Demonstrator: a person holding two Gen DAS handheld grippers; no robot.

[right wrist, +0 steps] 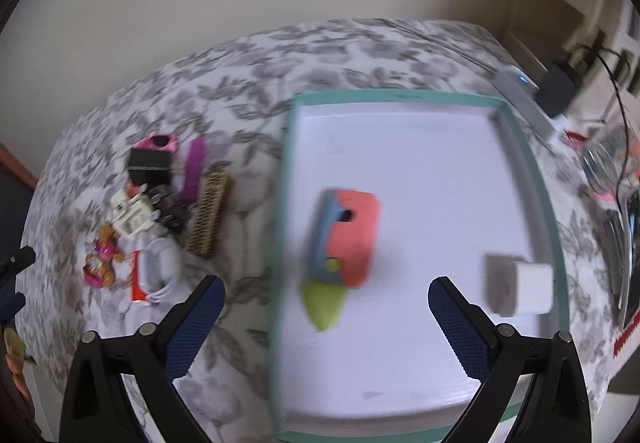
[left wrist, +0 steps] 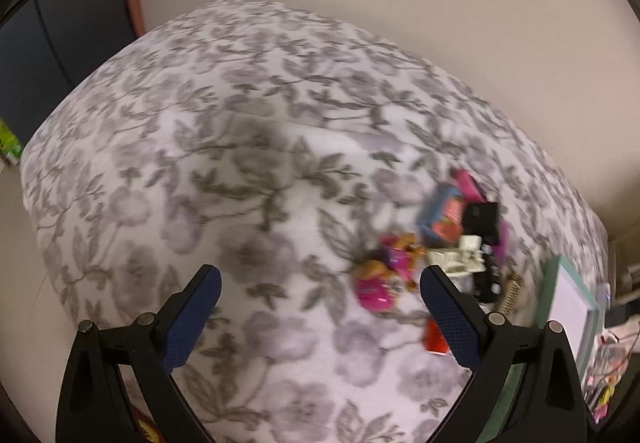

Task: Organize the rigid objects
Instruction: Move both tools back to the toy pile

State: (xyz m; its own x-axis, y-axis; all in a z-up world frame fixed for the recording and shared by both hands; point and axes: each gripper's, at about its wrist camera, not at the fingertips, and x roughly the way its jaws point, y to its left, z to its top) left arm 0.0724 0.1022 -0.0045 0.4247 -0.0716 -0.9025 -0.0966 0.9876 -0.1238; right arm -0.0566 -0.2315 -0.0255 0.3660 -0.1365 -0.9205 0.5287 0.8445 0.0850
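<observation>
Grippers above a floral-patterned bedspread (left wrist: 240, 147). Left gripper (left wrist: 320, 299), jaws spread wide and empty, points down beside a heap of small rigid toys (left wrist: 436, 243). Right gripper (right wrist: 326, 301), jaws likewise parted and empty, hangs over the teal-rimmed white tray (right wrist: 400, 99), which holds a coral-and-blue plastic toy (right wrist: 346, 239) and a white cube-shaped charger (right wrist: 520, 289).

Your left wrist camera looked down and forward over the floral-covered surface (left wrist: 256, 147) from fairly high, with the toy pile (left wrist: 448, 243) to its right and the teal tray (left wrist: 560, 307) at the far right edge. Your right wrist camera sat above the tray (right wrist: 556, 211), facing down. Both views shared the pile (right wrist: 160, 203) and tray; both were blurred.
</observation>
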